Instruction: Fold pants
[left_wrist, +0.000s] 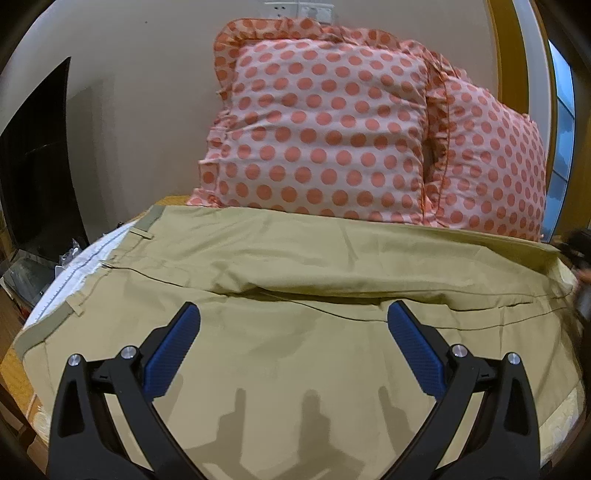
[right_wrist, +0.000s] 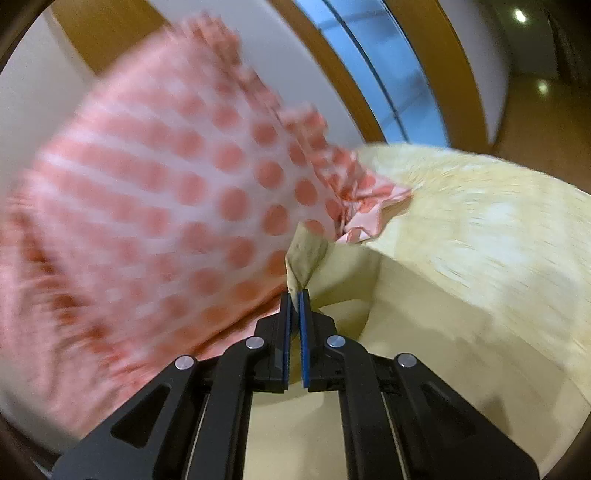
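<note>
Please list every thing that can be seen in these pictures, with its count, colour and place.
pants: one, khaki, spread flat across the bed, waistband at the left
pillows: two, pink with orange dots, upright behind the pants
bed cover: one, pale yellow, under the pants
dark screen: one, black, by the wall at far left
wall sockets: white, on the wall above the pillows
left tool: one, black with blue pads, open above the pants
right tool: one, black with blue pads, shut on a pants edge beside the pillows
</note>
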